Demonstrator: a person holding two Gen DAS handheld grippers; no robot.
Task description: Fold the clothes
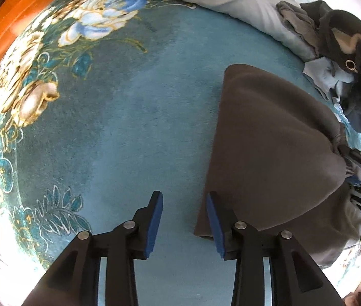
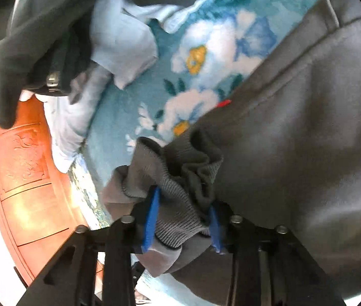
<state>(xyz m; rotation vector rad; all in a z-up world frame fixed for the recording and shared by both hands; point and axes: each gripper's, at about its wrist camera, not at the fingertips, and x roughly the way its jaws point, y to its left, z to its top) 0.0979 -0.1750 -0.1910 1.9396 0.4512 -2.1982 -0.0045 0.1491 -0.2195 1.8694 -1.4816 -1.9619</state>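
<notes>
- Two grippers work one grey sweatshirt [image 1: 269, 148] lying on the teal floral blanket [image 1: 129, 102].
- The left gripper [image 1: 184, 219] hangs with jaws spread and empty, just beside the garment's folded edge.
- The right gripper [image 2: 184, 219] pinches the bunched ribbed cuff [image 2: 180, 178].
- Risk: the gathered rib may slip free if pulled hard.
- Risk: the heap of other clothes [image 1: 333, 51] nearby could snag a swung sleeve.
</notes>
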